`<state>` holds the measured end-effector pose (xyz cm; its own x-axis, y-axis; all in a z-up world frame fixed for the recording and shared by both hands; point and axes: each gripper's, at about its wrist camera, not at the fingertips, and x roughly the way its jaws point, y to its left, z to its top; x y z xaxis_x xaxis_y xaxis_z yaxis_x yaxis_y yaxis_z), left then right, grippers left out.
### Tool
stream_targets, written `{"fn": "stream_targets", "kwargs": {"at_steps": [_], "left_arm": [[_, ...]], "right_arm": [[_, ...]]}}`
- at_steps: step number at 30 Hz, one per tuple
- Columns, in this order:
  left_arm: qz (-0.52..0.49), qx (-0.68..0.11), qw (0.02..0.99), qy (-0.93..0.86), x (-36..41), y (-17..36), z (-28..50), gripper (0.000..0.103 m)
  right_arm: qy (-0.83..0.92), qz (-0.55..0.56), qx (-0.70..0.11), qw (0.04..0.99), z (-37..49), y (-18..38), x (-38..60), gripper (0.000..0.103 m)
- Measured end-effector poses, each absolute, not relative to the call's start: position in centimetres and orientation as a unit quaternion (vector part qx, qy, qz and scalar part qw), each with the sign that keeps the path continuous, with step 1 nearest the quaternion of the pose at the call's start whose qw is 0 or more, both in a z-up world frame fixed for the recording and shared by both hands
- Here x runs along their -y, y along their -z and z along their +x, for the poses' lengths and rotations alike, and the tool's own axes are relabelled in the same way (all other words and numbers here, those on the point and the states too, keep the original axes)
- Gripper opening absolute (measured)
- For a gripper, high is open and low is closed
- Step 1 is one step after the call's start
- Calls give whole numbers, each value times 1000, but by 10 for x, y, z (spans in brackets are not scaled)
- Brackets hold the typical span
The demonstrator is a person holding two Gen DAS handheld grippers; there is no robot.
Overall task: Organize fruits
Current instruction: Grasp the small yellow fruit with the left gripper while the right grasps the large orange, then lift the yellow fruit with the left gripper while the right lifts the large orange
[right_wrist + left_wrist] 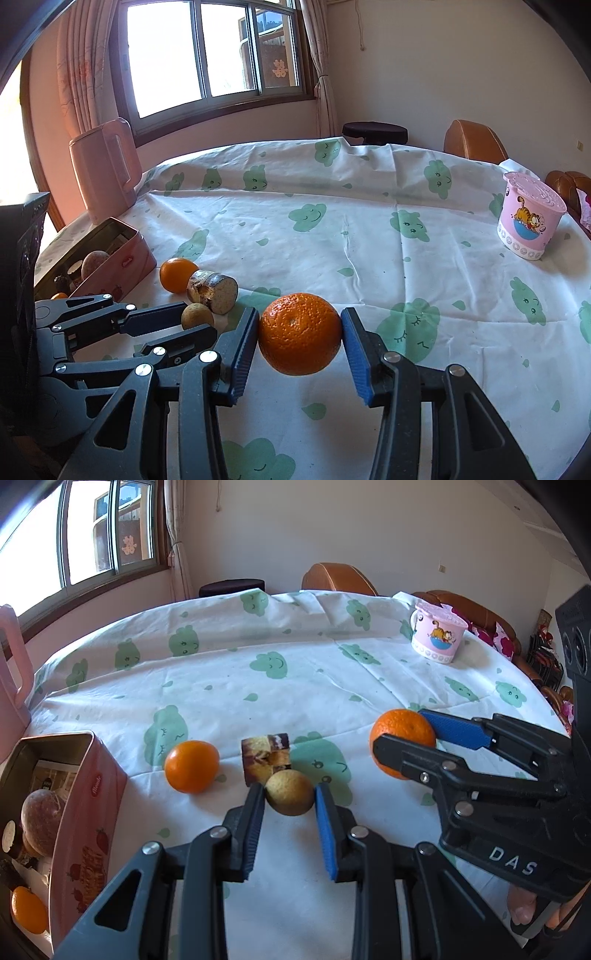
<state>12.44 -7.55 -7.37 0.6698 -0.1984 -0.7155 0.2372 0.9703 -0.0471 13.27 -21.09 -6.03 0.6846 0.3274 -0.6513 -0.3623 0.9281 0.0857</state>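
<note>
My left gripper (290, 794) is shut on a small tan round fruit (289, 792), which rests at table level; it also shows in the right wrist view (197, 315). My right gripper (299, 334) is shut on a large orange (299, 333), also seen in the left wrist view (402, 738). A smaller orange (191, 766) lies on the cloth left of the tan fruit. A brown cut cylinder of food (266, 757) lies just behind the tan fruit. A pink tin box (86, 797) at the left holds a brown round fruit (42, 818) and an orange (28, 910).
The round table has a white cloth with green cloud prints (280, 686). A pink cartoon cup with a lid (437, 633) stands at the far right. A pink jug (105, 171) stands at the far left near the window. Brown chairs (338, 578) stand behind the table.
</note>
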Motion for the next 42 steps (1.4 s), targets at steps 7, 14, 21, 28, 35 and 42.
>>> {"fn": "stream_targets", "kwargs": {"at_steps": [7, 14, 21, 28, 35, 42], "left_arm": [[17, -371, 921, 117, 72, 69, 121, 30], [10, -350, 930, 113, 67, 63, 115, 30], [8, -332, 937, 110, 66, 58, 109, 30], [10, -317, 943, 104, 65, 55, 105, 30], [10, -300, 949, 101, 64, 51, 99, 30], [11, -283, 954, 97, 63, 48, 93, 30]], "right_arm": [[-197, -24, -336, 921, 128, 57, 212, 48], [-207, -18, -321, 924, 123, 53, 214, 48], [-209, -18, -311, 927, 120, 51, 214, 48], [-209, -20, -300, 931, 117, 49, 215, 48], [-206, -22, -287, 935, 112, 46, 215, 48], [-204, -25, -273, 940, 107, 43, 215, 48]]}}
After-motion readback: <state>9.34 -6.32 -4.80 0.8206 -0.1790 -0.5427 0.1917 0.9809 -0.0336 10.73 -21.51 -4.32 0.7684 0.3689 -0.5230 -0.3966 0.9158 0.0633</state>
